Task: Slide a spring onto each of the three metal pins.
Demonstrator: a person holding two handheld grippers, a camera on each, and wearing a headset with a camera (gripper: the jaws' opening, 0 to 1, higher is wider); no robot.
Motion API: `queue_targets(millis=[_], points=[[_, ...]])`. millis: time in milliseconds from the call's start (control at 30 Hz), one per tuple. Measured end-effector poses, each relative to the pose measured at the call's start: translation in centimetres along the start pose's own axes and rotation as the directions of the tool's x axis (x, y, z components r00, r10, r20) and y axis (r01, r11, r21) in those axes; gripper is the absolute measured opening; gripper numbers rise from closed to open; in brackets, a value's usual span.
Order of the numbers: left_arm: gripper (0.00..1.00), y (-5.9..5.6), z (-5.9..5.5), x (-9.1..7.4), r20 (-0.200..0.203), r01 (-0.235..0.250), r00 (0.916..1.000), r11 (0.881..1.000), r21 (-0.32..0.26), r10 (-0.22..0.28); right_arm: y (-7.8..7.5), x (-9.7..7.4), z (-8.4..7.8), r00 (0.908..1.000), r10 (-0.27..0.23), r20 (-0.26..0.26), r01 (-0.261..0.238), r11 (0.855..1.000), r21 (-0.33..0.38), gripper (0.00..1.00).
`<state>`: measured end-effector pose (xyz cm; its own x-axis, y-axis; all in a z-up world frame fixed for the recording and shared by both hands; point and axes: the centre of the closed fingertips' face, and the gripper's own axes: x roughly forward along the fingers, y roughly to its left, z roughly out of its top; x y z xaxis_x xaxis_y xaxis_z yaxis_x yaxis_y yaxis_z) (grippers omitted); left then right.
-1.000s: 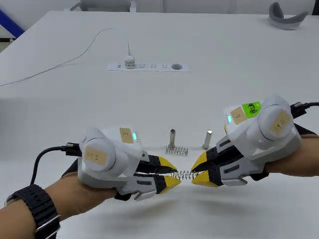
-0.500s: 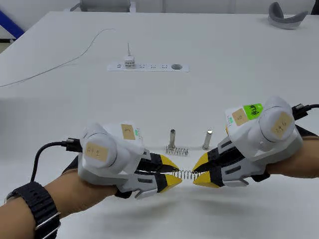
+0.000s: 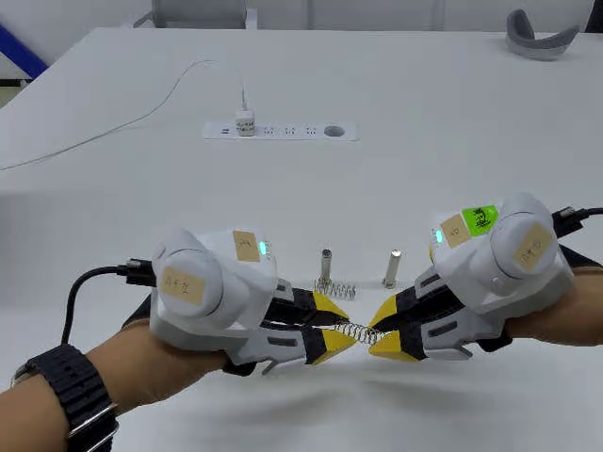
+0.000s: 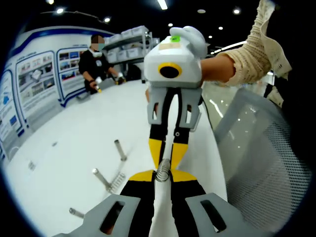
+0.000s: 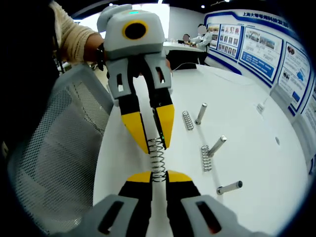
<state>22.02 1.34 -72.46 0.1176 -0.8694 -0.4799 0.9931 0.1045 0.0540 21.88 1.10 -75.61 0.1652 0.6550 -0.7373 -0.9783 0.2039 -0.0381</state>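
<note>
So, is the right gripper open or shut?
Shut: the right gripper pinches one end of the spring, the left gripper the other.

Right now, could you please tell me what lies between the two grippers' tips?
A spring spans the gap, one end in the left gripper, the other in the right gripper, clear in the head view.

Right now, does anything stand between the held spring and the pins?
Nothing visible does. The left gripper and right gripper pinch the spring by its ends; bare table lies between it and the pins. A loose spring lies beside one pin.
</note>
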Motion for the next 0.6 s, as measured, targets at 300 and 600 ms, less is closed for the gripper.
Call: queue_targets(millis=[300, 600], points=[[0.1, -0.1, 1.1, 0.1, 0.027, -0.002, 0.9996, 1.0, 0.006, 0.002, 0.0, 0.1, 0.1, 0.9999, -0.005, 0.013, 0.005, 1.0, 0.012, 0.11], [0.1, 0.0, 1.9, 0.1, 0.048, -0.007, 0.9988, 1.0, 0.005, 0.007, 0.1, 0.4, 0.5, 0.9995, -0.002, 0.032, 0.001, 1.0, 0.024, 0.11]])
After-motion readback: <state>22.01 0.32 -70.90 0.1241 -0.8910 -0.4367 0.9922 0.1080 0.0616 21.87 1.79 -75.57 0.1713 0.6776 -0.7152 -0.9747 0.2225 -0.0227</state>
